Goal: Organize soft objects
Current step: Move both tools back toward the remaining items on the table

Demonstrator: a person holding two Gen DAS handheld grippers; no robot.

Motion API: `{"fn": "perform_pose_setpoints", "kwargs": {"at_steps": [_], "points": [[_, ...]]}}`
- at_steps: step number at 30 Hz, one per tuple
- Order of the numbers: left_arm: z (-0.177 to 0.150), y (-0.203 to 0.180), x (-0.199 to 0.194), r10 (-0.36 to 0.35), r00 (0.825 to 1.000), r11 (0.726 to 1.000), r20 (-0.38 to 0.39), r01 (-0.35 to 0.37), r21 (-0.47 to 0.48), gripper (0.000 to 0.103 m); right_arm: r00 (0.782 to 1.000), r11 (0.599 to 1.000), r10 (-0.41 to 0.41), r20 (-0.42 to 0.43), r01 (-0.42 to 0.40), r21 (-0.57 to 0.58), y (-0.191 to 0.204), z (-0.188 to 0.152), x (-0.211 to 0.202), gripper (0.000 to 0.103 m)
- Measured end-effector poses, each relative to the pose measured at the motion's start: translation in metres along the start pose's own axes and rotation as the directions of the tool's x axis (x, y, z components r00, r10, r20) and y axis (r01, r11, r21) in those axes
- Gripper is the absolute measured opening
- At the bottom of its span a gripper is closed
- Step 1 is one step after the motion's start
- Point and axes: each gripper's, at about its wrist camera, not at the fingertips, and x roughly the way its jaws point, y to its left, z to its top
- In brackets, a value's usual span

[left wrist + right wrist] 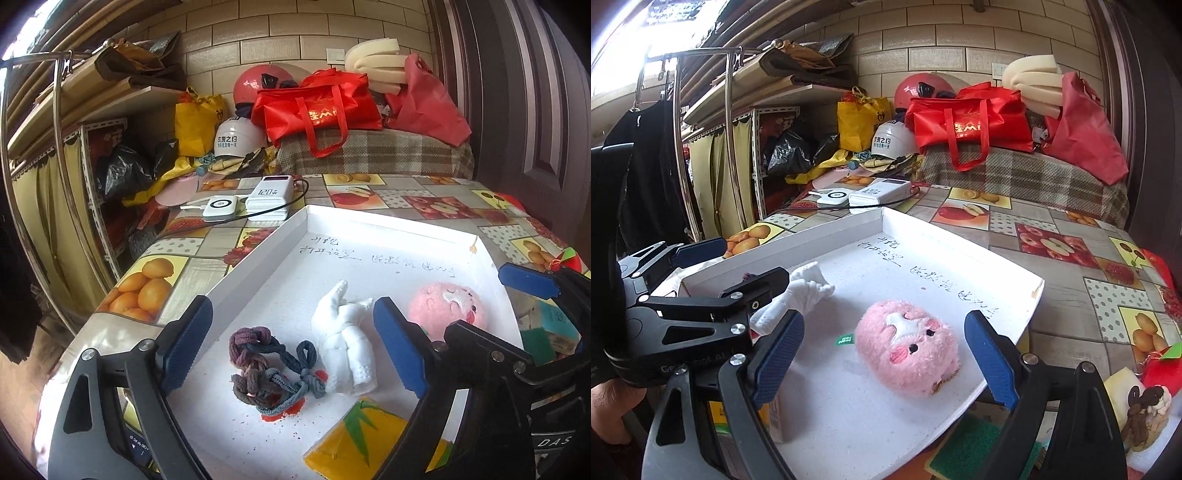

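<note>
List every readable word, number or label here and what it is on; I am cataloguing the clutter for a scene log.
"120w": white power bank.
"农民之约": white helmet, uncertain; the smaller line beneath is too blurred.
"DAS", cut off: right gripper body, bottom right of the left wrist view.
Handwriting in the white tray: illegible.
Gold print on the red bag: illegible.
Green tag by the pink plush: too small.

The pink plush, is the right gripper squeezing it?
No, the right gripper stands open around the pink plush, its pads clear of it.
</note>
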Motion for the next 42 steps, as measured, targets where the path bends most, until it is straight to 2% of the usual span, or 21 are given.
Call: {"fn": "perform_pose_setpoints", "kwargs": {"at_steps": [9, 12, 14, 18, 21, 24, 26, 30, 32, 35, 37, 39, 41, 42], "points": [[0.0, -0.002, -0.005, 0.008, 1.0, 1.0, 0.025, -0.008, 0.0, 0.09, 1.0, 1.0, -0.005, 0.03, 0.005, 0.001, 0.001, -0.001, -0.006, 0.091], [0.0, 0.0, -0.008, 0.013, 0.999, 1.0, 0.036, -0.013, -0.009, 0.09, 0.999, 1.0, -0.018, 0.04, 0.017, 0.013, -0.002, -0.003, -0.009, 0.101], [0.0, 0.0, -0.009, 0.015, 0.999, 1.0, 0.043, -0.014, -0.015, 0.09, 0.999, 0.999, -0.01, 0.049, 0.009, 0.031, -0.006, -0.003, -0.011, 0.103], [-0.002, 0.003, -0.021, 0.014, 0.994, 0.999, 0.104, -0.011, -0.031, 0.09, 0.995, 1.0, -0.017, 0.094, 0.015, 0.02, -0.007, -0.009, -0.029, 0.103], [-0.007, 0.005, -0.038, -0.033, 0.983, 0.999, 0.182, 0.04, -0.036, 0.09, 0.983, 0.998, -0.048, 0.177, 0.055, -0.033, -0.008, -0.019, -0.059, 0.103], [-0.01, 0.0, -0.048, -0.116, 0.975, 0.992, 0.191, 0.122, -0.024, 0.09, 0.977, 0.997, -0.074, 0.199, 0.078, -0.012, -0.027, -0.03, -0.087, 0.103], [-0.011, -0.011, -0.055, -0.169, 0.967, 0.986, 0.193, 0.168, 0.021, 0.09, 0.974, 0.991, -0.129, 0.184, 0.123, 0.042, -0.049, -0.038, -0.104, 0.103], [-0.013, -0.043, -0.073, -0.243, 0.947, 0.967, 0.211, 0.221, 0.123, 0.09, 0.957, 0.948, -0.278, 0.083, 0.26, 0.184, -0.108, -0.06, -0.135, 0.103], [-0.016, -0.059, -0.081, -0.288, 0.937, 0.952, 0.2, 0.258, 0.162, 0.09, 0.949, 0.924, -0.31, 0.058, 0.287, 0.253, -0.136, -0.069, -0.149, 0.103], [-0.018, -0.088, -0.085, -0.416, 0.9, 0.896, 0.13, 0.381, 0.229, 0.09, 0.948, 0.899, -0.313, 0.048, 0.28, 0.337, -0.174, -0.081, -0.168, 0.103], [-0.019, -0.114, -0.081, -0.486, 0.873, 0.844, 0.039, 0.458, 0.278, 0.09, 0.948, 0.871, -0.316, 0.036, 0.275, 0.407, -0.196, -0.089, -0.177, 0.103], [-0.021, -0.14, -0.073, -0.528, 0.846, 0.791, -0.068, 0.52, 0.324, 0.09, 0.958, 0.835, -0.287, 0.027, 0.236, 0.496, -0.215, -0.097, -0.181, 0.103], [-0.019, -0.158, -0.063, -0.547, 0.826, 0.762, -0.137, 0.558, 0.328, 0.09, 0.96, 0.795, -0.281, 0.02, 0.221, 0.565, -0.227, -0.104, -0.183, 0.103], [-0.016, -0.165, -0.056, -0.553, 0.818, 0.756, -0.161, 0.573, 0.316, 0.09, 0.961, 0.778, -0.276, 0.014, 0.215, 0.59, -0.231, -0.107, -0.183, 0.103]]}}
